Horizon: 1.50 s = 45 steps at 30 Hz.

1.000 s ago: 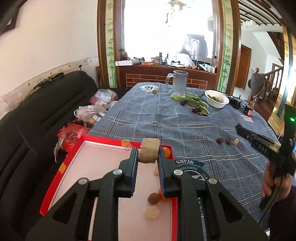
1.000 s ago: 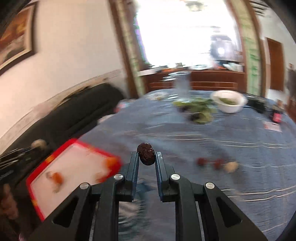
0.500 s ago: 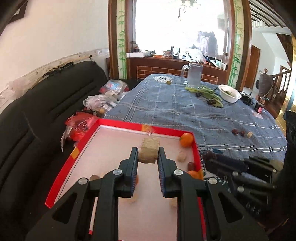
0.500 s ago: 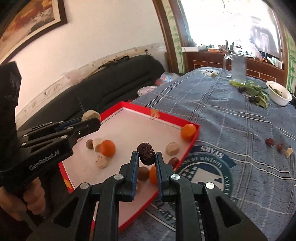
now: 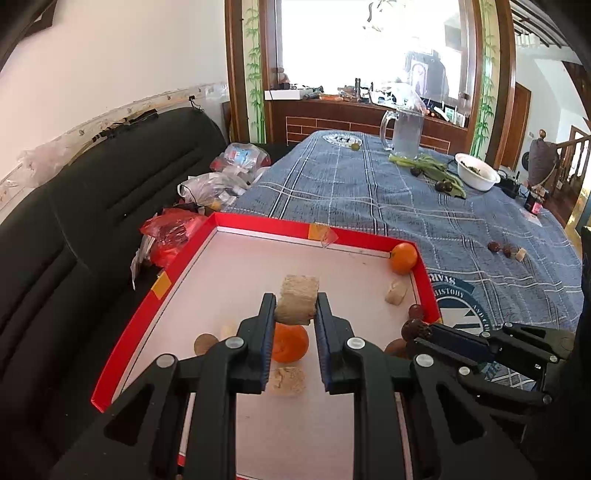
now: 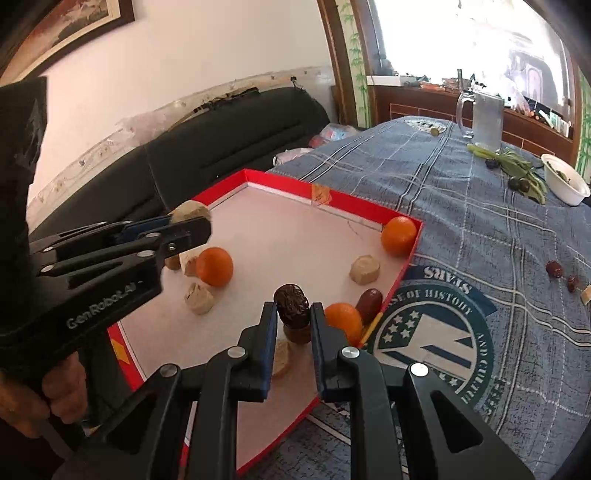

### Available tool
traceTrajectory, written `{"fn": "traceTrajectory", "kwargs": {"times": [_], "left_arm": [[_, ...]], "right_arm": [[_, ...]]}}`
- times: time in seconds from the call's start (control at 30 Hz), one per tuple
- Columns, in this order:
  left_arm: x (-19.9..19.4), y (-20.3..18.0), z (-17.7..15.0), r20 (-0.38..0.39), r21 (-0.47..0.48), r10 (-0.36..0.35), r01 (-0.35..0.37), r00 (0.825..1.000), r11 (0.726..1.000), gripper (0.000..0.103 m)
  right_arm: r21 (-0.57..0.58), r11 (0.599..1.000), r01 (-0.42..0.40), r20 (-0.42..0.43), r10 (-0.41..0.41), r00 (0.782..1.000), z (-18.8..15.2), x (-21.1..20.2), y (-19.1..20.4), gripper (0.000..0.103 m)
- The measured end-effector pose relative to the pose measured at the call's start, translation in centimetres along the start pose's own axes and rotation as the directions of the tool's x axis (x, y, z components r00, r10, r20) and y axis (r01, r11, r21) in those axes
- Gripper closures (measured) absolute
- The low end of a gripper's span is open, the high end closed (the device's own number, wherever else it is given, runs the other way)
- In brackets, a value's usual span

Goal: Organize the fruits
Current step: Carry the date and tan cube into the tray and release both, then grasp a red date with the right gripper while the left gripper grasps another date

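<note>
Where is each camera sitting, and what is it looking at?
Left wrist view: sits on the left tool, looking down its fingers at the red tray; it grips a beige chunk, and the right tool shows.
Right wrist view: sits on the right tool, gripping a dark date over the tray; the left tool and a hand show.
Both share the tray, oranges and blue tablecloth.

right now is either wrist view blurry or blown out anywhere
Left wrist view: sharp on the tan chunk in the left tool; the window is blown out white and straight frames bow near the edges. Right wrist view: sharp on the dark date; its window is also overexposed.
</note>
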<state>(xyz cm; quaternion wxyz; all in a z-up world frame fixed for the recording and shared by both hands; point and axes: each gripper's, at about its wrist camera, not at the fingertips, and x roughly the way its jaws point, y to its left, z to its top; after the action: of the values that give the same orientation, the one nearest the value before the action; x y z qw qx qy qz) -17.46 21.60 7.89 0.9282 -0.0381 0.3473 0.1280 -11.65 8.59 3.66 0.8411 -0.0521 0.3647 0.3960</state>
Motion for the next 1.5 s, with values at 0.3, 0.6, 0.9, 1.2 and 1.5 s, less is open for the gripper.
{"fn": "traceTrajectory", "kwargs": {"times": [0.3, 0.6, 0.9, 1.2, 1.5], "left_arm": [[1.3, 0.7, -0.4, -0.043, -0.009, 0.02, -0.02, 0.999, 1.0, 0.081], [2.1, 0.5, -0.7, -0.076, -0.004, 0.033, -0.033, 0.997, 0.999, 0.08], [2.0, 0.3, -0.5, -0.071, -0.006, 0.061, -0.061, 0.996, 0.998, 0.045], [1.8, -0.1, -0.2, -0.069, -0.005, 0.066, -0.067, 0.995, 0.998, 0.029], [1.7, -1.7, 0.2, -0.069, 0.031, 0.057, -0.055, 0.996, 0.998, 0.029]], "right_arm": [[-0.046, 0.999, 0.002, -0.002, -0.002, 1.0, -0.6, 0.4, 1.2, 0.086], [-0.026, 0.999, -0.031, 0.0, 0.031, 1.0, -0.8, 0.1, 0.6, 0.086], [0.02, 0.992, -0.127, 0.028, 0.127, 0.992, -0.5, -1.1, -0.4, 0.072], [0.093, 0.992, -0.084, 0.08, 0.077, 0.994, 0.0, -2.6, -3.5, 0.072], [0.2, 0.98, -0.007, 0.115, -0.017, 0.993, -0.1, -4.8, -8.7, 0.072]]}}
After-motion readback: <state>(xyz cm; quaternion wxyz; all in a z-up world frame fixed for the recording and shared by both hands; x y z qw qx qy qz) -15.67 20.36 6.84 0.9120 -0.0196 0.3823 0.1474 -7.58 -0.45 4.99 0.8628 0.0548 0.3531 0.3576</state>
